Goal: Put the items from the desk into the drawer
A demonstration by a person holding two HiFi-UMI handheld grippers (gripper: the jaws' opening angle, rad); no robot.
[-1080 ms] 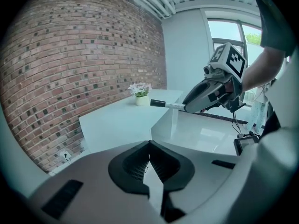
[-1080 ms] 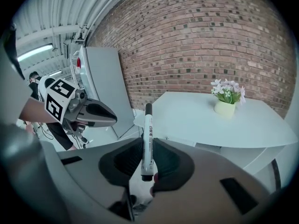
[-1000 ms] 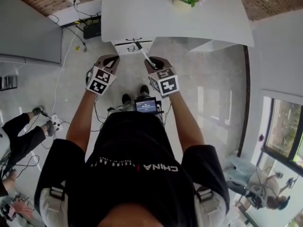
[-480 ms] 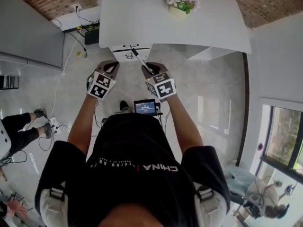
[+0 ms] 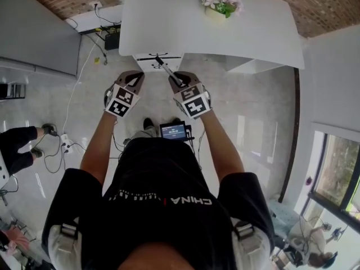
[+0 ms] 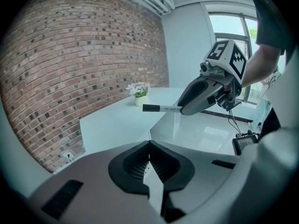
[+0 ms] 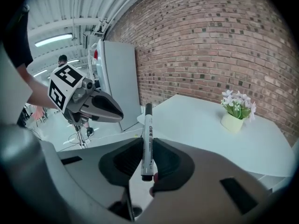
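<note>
White marker [image 7: 148, 122], clamped in the jaws of our right gripper [image 7: 148, 146], hovers by what looks like the open drawer [image 5: 147, 62]. Next we lower it in and release. Our left gripper [image 6: 149, 146] has its jaws together, empty.

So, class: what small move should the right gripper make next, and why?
Probably lower the right gripper toward the open drawer. It is shut on the marker, which points at the drawer at the desk's front edge but appears held above it, so releasing now might miss.
</note>
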